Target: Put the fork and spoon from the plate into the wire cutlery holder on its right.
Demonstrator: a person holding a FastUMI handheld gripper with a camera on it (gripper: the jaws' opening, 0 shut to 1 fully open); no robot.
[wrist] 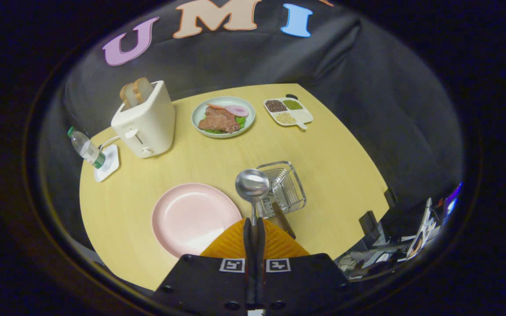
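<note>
Claw (254,228) closed tight, both fingers pinching the spoon (252,186) by its thin handle. Spoon stands up out of the fingertips, bowl uppermost, hollow side toward the camera. The bowl sits in view over the gap between the plate (191,217) and the holder (281,188), overlapping the holder's left rim; its height above the surface cannot be judged.

Plate: pink, round, bare, just ahead and left of the fingers on the wooden surface (323,153).

Holder: wire basket, just right of the plate, ahead and slightly right of the fingers. A brown handle (283,219) pokes out of its near side, leaning toward the claw; probably the fork, but its head is hidden inside the wire, so cannot confirm.

Beyond these, far side of the surface:
- toaster (145,120) at left, two bread slices (135,92) standing in its slots
- bottle (87,149) on a small white tray (110,164), left of the toaster
- green plate of food (223,116) in the middle
- divided dish (288,112) with grains and beans, right of that.
</note>
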